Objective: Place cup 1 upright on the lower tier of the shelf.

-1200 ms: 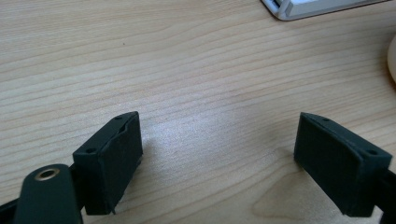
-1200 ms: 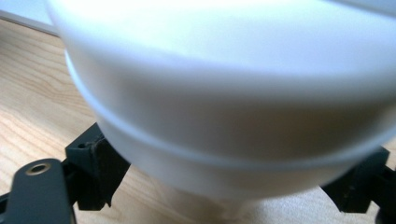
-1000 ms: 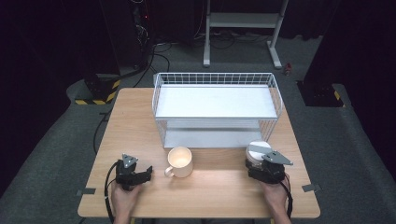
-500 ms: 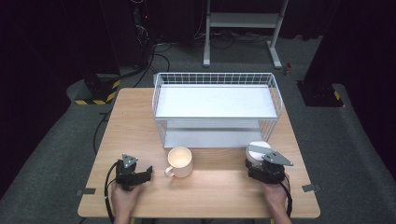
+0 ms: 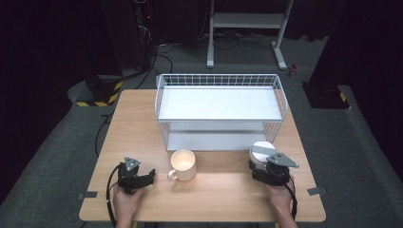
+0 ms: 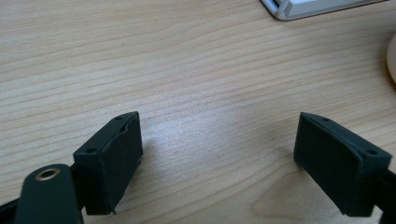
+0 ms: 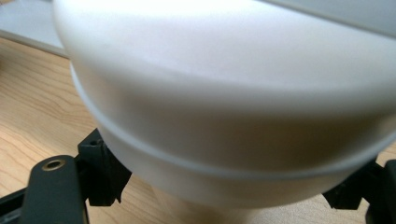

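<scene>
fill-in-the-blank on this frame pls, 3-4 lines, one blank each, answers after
1. The left gripper has its jaws ____ over bare table.
2. The right gripper has a white ____ between its jaws.
3. The mug stands in front of the wire ____, handle toward the person's left.
4. The rack has ____ shelves, both bare.

Answers: open; bowl; rack; two
</scene>
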The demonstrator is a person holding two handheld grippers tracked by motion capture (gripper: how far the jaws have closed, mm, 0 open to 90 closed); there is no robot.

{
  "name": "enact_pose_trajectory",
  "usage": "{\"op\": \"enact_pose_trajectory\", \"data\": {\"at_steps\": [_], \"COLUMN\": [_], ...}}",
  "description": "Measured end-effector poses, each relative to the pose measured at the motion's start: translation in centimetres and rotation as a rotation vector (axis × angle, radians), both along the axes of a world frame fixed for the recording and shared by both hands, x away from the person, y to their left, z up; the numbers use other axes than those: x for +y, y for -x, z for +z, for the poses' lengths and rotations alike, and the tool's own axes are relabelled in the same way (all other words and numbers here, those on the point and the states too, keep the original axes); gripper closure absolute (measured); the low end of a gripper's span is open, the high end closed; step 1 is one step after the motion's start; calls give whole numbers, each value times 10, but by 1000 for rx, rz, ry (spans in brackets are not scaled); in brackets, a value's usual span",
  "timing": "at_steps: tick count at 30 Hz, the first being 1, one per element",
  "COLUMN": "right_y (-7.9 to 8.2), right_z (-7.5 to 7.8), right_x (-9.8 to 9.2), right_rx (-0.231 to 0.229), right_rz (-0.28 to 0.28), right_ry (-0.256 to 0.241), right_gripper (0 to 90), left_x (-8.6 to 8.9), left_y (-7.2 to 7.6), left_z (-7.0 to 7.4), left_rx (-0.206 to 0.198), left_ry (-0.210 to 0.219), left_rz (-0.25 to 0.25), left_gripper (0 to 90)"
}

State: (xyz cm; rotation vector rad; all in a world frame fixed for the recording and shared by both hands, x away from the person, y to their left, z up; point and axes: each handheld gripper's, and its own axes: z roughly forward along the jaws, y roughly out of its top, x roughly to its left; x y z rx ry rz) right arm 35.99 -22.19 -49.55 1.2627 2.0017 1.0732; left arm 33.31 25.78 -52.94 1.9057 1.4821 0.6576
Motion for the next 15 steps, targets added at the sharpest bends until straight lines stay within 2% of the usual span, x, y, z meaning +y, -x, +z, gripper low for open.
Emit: {"op": "enact_pose_trajectory", "data": {"at_steps": [15], "right_y": [-6], "right_z": [7], "right_x": [5], "right_rx": [-3], "right_rz": [27], "right_ry": [-10], "right_gripper": [187], "left_x": [0], "left_y": [0], "left_z": [0], "left_rx": [0], "left_ry": [0], "left_rz": [0], "left_gripper": [155]}}
